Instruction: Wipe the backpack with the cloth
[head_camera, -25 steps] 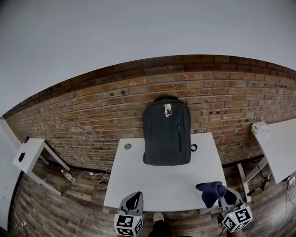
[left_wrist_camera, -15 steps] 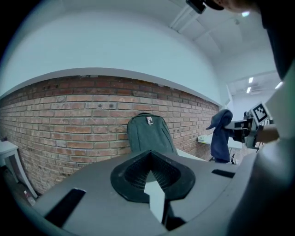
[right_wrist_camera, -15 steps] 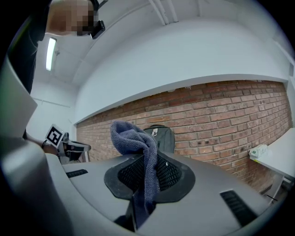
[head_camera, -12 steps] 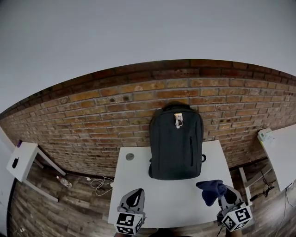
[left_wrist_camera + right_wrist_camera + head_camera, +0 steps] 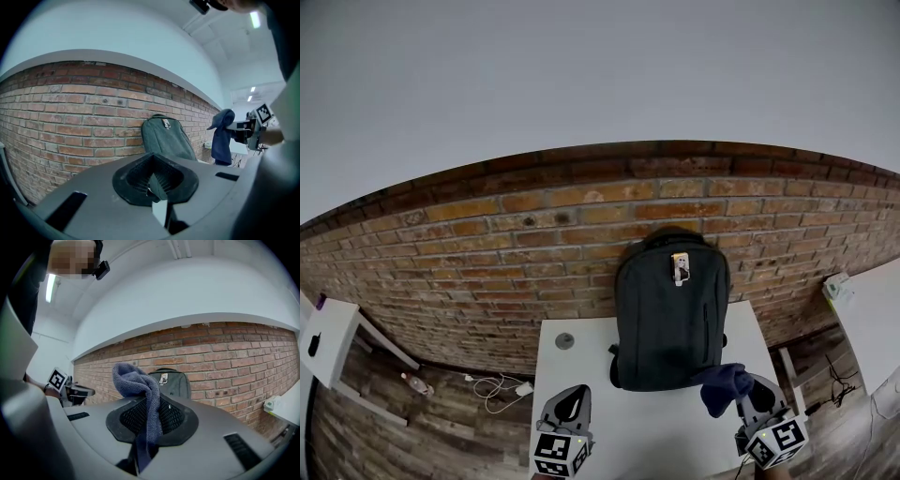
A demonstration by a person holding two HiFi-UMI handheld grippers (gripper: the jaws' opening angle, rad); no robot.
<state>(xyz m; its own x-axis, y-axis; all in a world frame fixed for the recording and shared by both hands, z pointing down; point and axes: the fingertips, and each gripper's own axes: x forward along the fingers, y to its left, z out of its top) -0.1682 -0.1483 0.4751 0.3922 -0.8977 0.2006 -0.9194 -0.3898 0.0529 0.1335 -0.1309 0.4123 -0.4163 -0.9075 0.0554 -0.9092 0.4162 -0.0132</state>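
Note:
A dark grey backpack (image 5: 670,314) stands upright on the white table (image 5: 581,370), leaning against the brick wall; it also shows in the left gripper view (image 5: 166,138) and the right gripper view (image 5: 173,383). My right gripper (image 5: 748,398) is shut on a dark blue cloth (image 5: 722,386), which bunches above the jaws (image 5: 140,390) just in front of the backpack's lower right corner. My left gripper (image 5: 570,405) hovers over the table's near left side, jaws shut (image 5: 157,185) with nothing between them, well short of the backpack.
A small round grey disc (image 5: 565,341) lies on the table left of the backpack. Another white table (image 5: 867,319) stands to the right, and a small white table (image 5: 323,337) at far left. Cables and a white plug (image 5: 502,386) lie on the wooden floor.
The view has shifted left and closer, so the backpack sits further right and lower. The cloth in my right gripper has come up next to the backpack's lower right corner.

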